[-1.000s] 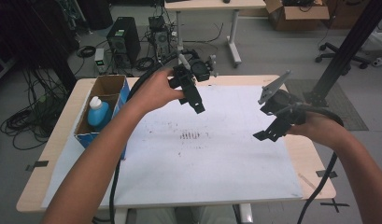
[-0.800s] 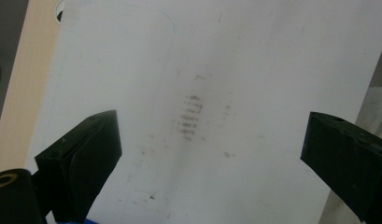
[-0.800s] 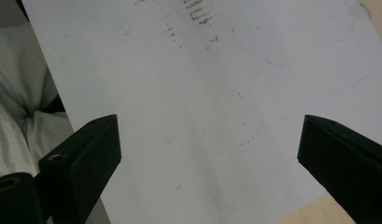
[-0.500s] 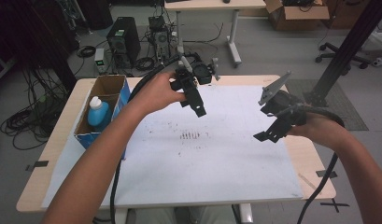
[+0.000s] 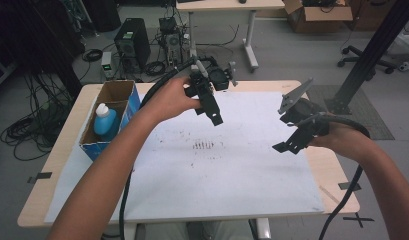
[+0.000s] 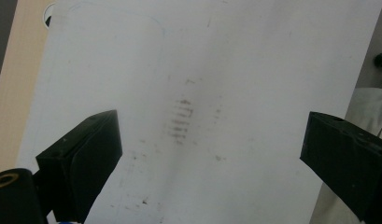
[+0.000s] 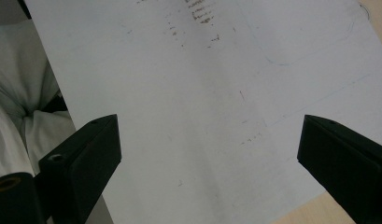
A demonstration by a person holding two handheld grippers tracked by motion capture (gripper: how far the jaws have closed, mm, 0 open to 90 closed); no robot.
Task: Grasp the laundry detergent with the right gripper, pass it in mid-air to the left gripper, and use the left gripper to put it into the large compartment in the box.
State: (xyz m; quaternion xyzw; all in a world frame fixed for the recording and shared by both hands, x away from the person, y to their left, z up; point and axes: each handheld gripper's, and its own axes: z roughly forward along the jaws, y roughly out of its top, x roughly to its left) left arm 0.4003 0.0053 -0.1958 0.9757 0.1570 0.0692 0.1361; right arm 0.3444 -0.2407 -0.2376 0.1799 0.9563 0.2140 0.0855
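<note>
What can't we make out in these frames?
- Bottle in the cardboard box, high view: lower part hidden by the box wall, label too small.
- Dark marks on the white sheet: too small and blurred to read.
- Left gripper, high view: jaw gap hidden.

The room is dim and evenly lit; the white sheet (image 5: 232,165) on the table (image 5: 67,150) is the brightest area, without glare. Soft, faint shadows lie on the sheet beneath the arms. The floor behind the table falls into murk. In both gripper views the sheet's smudges (image 6: 181,121) look soft and blurred, and the black jaws show little detail.
</note>
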